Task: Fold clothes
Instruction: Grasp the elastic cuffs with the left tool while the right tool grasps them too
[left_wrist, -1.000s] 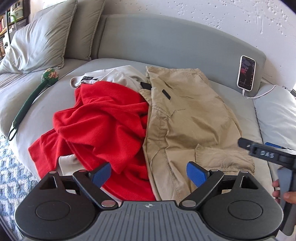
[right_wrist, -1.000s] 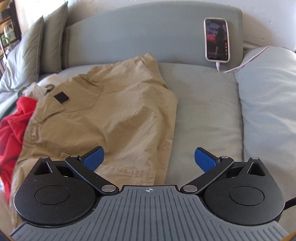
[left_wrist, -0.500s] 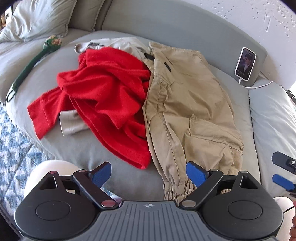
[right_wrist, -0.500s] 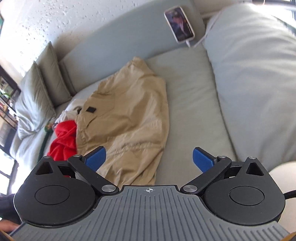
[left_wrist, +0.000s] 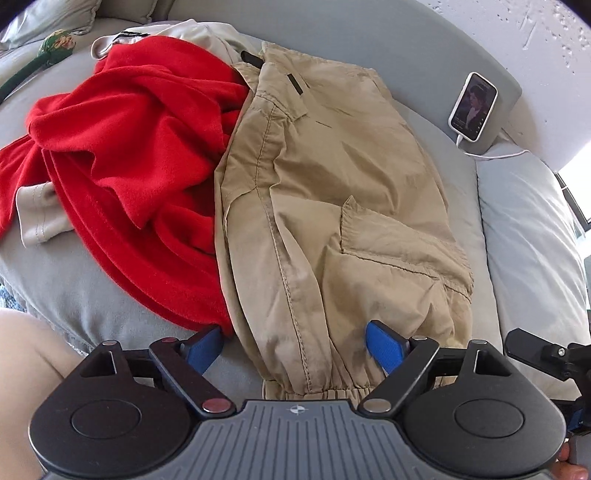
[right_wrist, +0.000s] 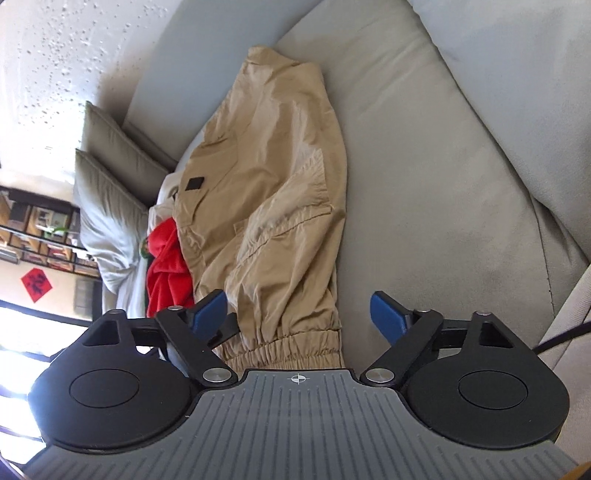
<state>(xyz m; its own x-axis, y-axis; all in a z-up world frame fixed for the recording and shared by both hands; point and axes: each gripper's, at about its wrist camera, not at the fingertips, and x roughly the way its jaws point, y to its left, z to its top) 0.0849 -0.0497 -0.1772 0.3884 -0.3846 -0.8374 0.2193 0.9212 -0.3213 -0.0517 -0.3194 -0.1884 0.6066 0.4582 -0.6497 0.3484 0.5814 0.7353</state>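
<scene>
Filling both views, a grey sofa (left_wrist: 517, 229) carries the clothes. Khaki trousers (left_wrist: 332, 206) lie lengthwise along the seat, their elastic cuff at 6 o'clock, nearest the cameras. At their 9 o'clock a crumpled red garment (left_wrist: 129, 147) overlaps their edge and buries most of a pale grey garment (left_wrist: 37, 214). Grey cushions (right_wrist: 110, 192) stand at the sofa's far end. A phone (left_wrist: 472, 107) on a white cable leans on the backrest at 2 o'clock, seen by the left camera only; only the right one shows shelves and a red paper sign (right_wrist: 37, 286). A green plush toy (left_wrist: 55, 44) lies at 11 o'clock.

The left gripper (left_wrist: 295, 345) is closing, pads apart either side of the cuff. The right gripper (right_wrist: 299, 314) is closing too, fingers wide, cuff between them, unpinched.
</scene>
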